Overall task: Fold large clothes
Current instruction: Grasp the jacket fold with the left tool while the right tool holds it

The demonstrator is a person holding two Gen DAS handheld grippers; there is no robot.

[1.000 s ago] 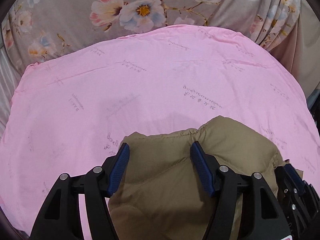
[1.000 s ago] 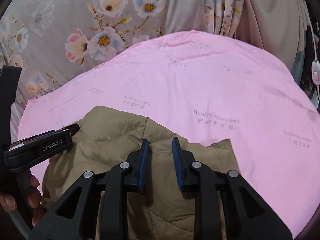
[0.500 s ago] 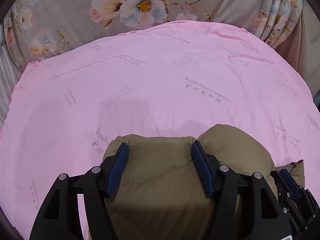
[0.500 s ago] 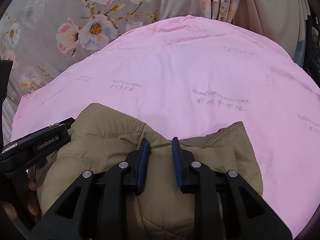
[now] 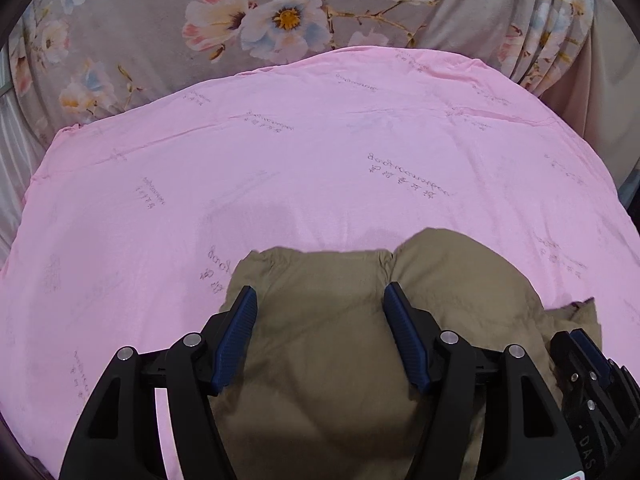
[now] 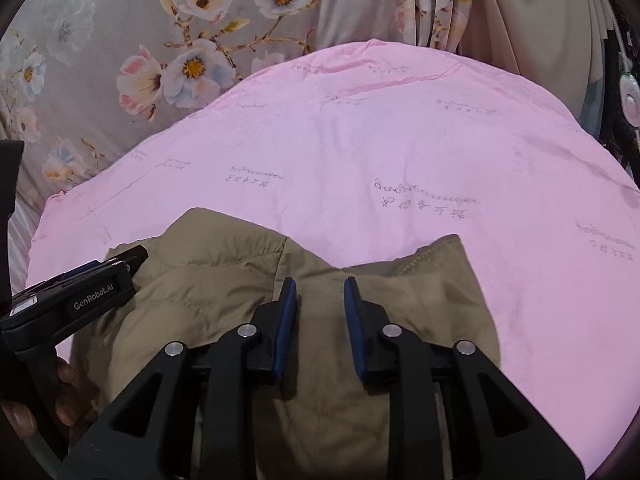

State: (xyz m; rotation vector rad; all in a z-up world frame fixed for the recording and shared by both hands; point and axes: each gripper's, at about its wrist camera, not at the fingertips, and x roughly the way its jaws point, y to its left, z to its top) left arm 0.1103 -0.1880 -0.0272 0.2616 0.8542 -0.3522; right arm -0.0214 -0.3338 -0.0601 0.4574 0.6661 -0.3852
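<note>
A padded khaki quilted jacket (image 5: 340,344) lies bundled at the six o'clock edge of a pink printed bedsheet (image 5: 320,168), which is spread flat as the folding surface. A grey floral curtain (image 5: 240,20) hangs beyond the sheet at twelve o'clock.

Left gripper (image 5: 320,320): jaws released and spread wide, straddling the puffy upper fold of the jacket. The blue pads rest at either side of the bulge, not pinching it. Judgement: the wide stance suits pressing or steadying the bulk, not lifting.

Right gripper (image 6: 320,300): jaws stand narrowly parted over a seam of the jacket near its collar edge. Fabric lies beneath and between the pads, but whether cloth is actually pinched cannot be told. In the right wrist view the left gripper enters from nine o'clock, lying against the jacket's left shoulder.

Both tools work the same garment, close together, near the operator. Judgement: the jacket is partly gathered, not yet a tidy fold; its loft will resist flattening and may spring open.
</note>
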